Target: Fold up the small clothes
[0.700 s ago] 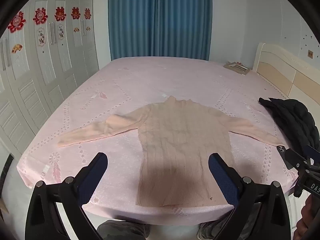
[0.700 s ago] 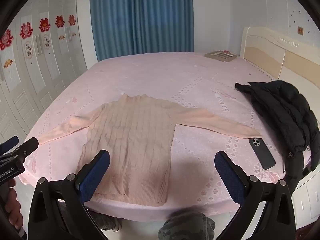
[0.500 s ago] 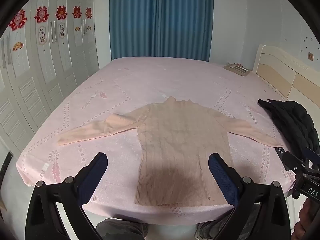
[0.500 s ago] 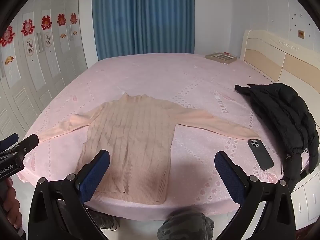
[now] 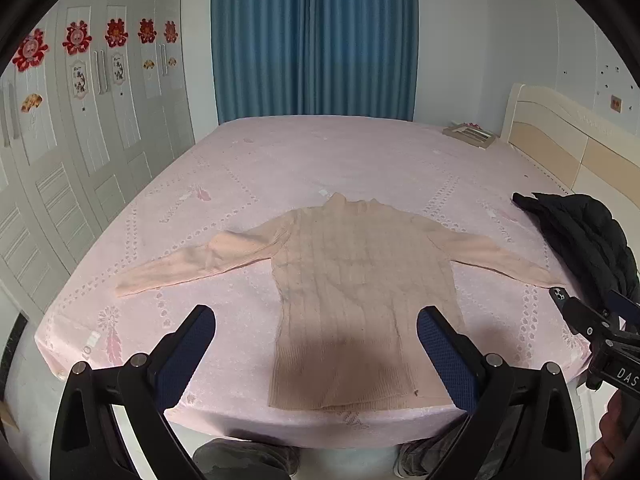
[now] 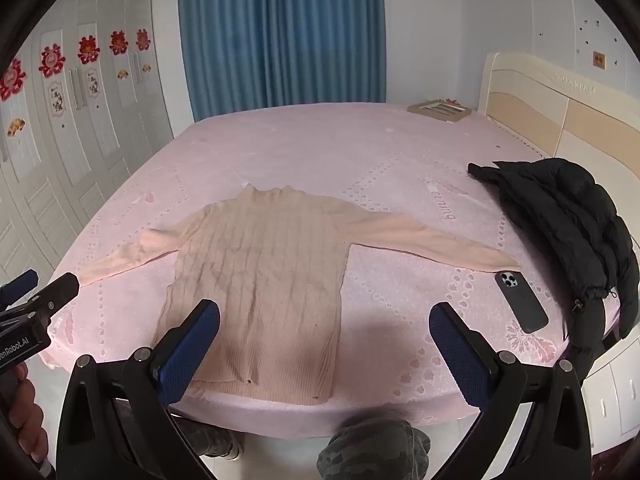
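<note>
A beige ribbed sweater (image 5: 360,280) lies flat, face up, on the pink bed (image 5: 320,160), both sleeves spread out to the sides and its hem near the front edge. It also shows in the right wrist view (image 6: 260,280). My left gripper (image 5: 316,344) is open and empty, held above the hem. My right gripper (image 6: 324,340) is open and empty, above the front edge of the bed (image 6: 360,140), right of the sweater's hem. Each gripper shows at the edge of the other's view.
A black jacket (image 6: 568,224) lies on the bed's right side, with a dark phone (image 6: 520,300) beside the right sleeve's cuff. A flat frame (image 6: 440,110) lies at the far right corner. White wardrobe doors (image 5: 80,152) stand on the left, a headboard (image 6: 560,112) on the right.
Both grippers have drawn back and risen slightly from the bed, so the sweater looks a little farther away. Both stay open. The sweater has not moved.
</note>
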